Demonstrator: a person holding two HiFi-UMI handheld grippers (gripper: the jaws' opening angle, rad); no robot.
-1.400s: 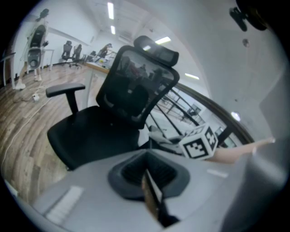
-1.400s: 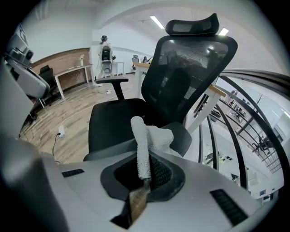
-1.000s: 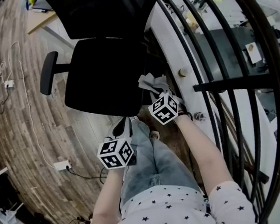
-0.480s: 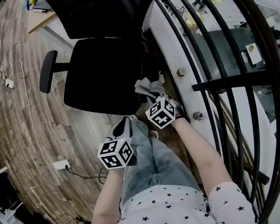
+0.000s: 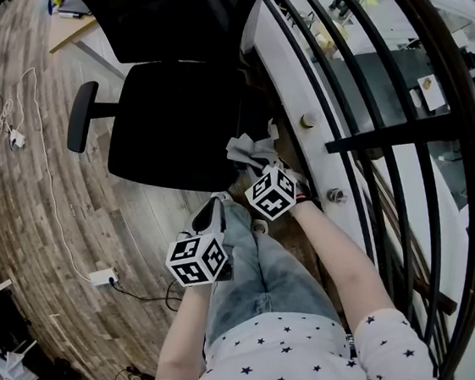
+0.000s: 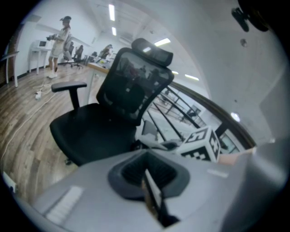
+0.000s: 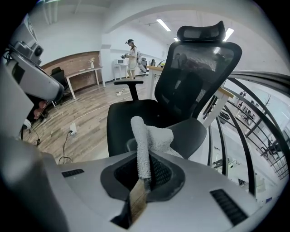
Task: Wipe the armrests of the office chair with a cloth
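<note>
The right gripper (image 7: 138, 192) is clenched on a grey cloth (image 7: 154, 136), which rests on the office chair's (image 5: 172, 126) armrest (image 7: 199, 131) on the side nearest the railing (image 5: 354, 139). The left gripper (image 6: 152, 197) hangs near the seat's front edge, its jaws pressed together on nothing.

floor: wood planks (image 5: 32, 196) | on floor: white power strip (image 5: 105, 279), left of the legs | right side: black curved railing bars (image 5: 380, 133) | top left: pale wooden desk (image 5: 68, 29) | background: standing person (image 7: 131, 54), ceiling light strips (image 7: 163, 25)
</note>
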